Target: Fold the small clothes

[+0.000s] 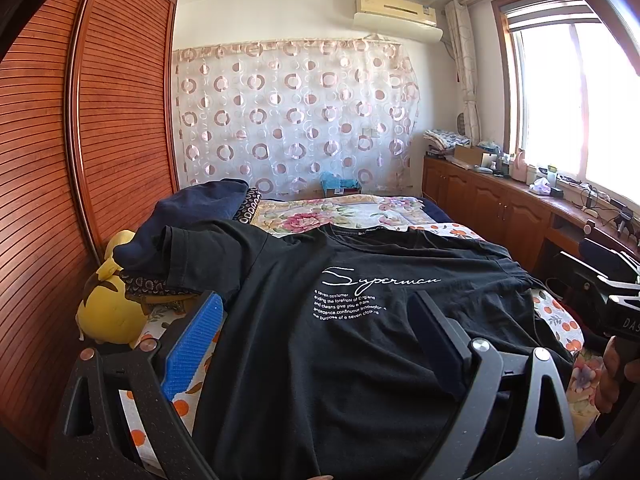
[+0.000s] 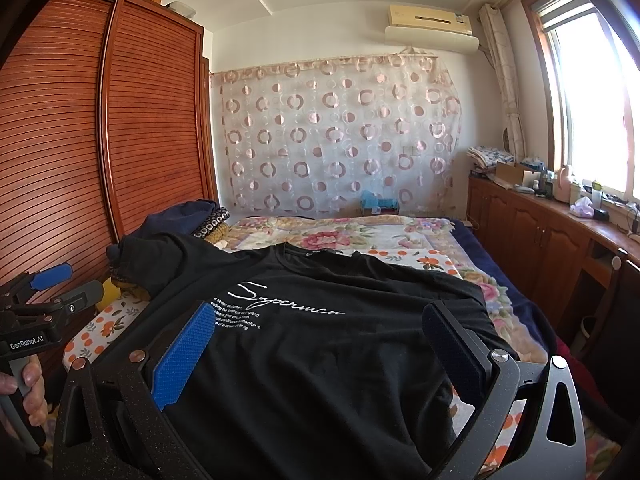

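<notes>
The bed (image 1: 352, 208), under a floral and orange-print cover, fills the room between the slatted wardrobe (image 1: 120, 120) and the low cabinets (image 1: 492, 200) beneath the window. Spread face up across its near half lies the black T-shirt (image 1: 320, 340), neck toward the far wall, white lettering readable, hem hanging toward the cameras. Its left sleeve is draped up over a heap of dark clothes (image 1: 192, 216) near the wardrobe, so that side is not flat. A yellow plush toy (image 1: 112, 312) sits wedged beside the heap at the bed's edge.

The left gripper (image 1: 316, 320) hovers over the shirt's lower left part with its fingers spread wide, nothing between them; the blue pad (image 1: 196, 344) hangs just past the shirt's left edge. The right gripper (image 2: 320, 336) is over the lower right part, fingers likewise wide and empty. A hand (image 2: 28, 384) grips the left tool's handle.

Folding looks not yet begun. The likely trouble is that raised sleeve: folded as it lies, it could drag the dark clothes along or leave a lump in the fold. The fabric is limp and dark on dark, so a pinch might catch only one layer, or the bed cover beneath, and the hanging hem could pull the shirt off the edge
</notes>
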Demonstrator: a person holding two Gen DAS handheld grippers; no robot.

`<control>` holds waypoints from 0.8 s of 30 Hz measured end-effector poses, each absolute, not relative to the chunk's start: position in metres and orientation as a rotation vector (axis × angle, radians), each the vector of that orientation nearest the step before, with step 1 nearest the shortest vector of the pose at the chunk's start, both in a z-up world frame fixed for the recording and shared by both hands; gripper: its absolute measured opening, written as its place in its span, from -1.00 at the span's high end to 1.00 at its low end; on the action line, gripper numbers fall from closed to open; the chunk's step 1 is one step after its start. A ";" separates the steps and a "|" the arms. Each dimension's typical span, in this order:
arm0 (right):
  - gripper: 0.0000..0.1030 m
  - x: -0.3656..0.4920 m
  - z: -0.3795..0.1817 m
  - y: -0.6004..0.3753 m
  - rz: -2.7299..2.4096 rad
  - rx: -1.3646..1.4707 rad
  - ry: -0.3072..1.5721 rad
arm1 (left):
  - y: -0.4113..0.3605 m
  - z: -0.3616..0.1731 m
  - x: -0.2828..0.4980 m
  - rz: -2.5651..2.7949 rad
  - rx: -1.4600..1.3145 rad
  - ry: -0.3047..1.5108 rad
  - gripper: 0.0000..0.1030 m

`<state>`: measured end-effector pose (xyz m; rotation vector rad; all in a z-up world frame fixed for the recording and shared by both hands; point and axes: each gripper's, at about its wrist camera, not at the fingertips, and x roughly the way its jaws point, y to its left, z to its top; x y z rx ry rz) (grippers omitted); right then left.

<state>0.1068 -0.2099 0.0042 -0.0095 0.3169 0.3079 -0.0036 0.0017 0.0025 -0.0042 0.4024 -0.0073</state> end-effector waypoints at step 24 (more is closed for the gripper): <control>-1.00 0.106 0.004 -0.209 0.306 -0.006 0.313 | 0.005 0.007 -0.003 -0.005 0.002 0.399 -0.83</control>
